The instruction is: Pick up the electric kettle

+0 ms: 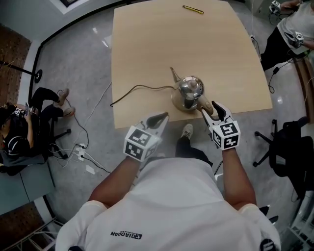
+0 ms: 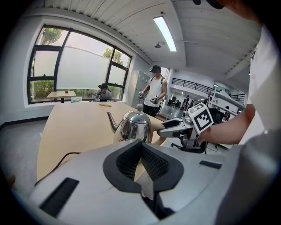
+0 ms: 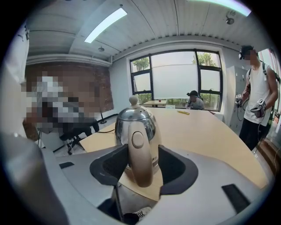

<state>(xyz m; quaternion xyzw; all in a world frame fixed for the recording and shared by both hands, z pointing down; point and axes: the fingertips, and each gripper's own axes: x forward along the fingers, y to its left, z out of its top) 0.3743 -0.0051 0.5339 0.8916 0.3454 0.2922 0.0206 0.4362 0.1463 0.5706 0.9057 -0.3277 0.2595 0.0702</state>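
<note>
A shiny steel electric kettle stands on its round base near the front edge of the pale wooden table, spout pointing away and beige handle toward me. My right gripper is open, its jaws on either side of that handle with a gap on each side. The kettle body fills the middle of the right gripper view. My left gripper hangs at the table's front edge, left of the kettle, its pads closed together on nothing.
The kettle's dark cord runs left across the table and off its edge. A yellow pen lies at the far end. A person sits on the floor at left; another stands at upper right. An office chair stands at right.
</note>
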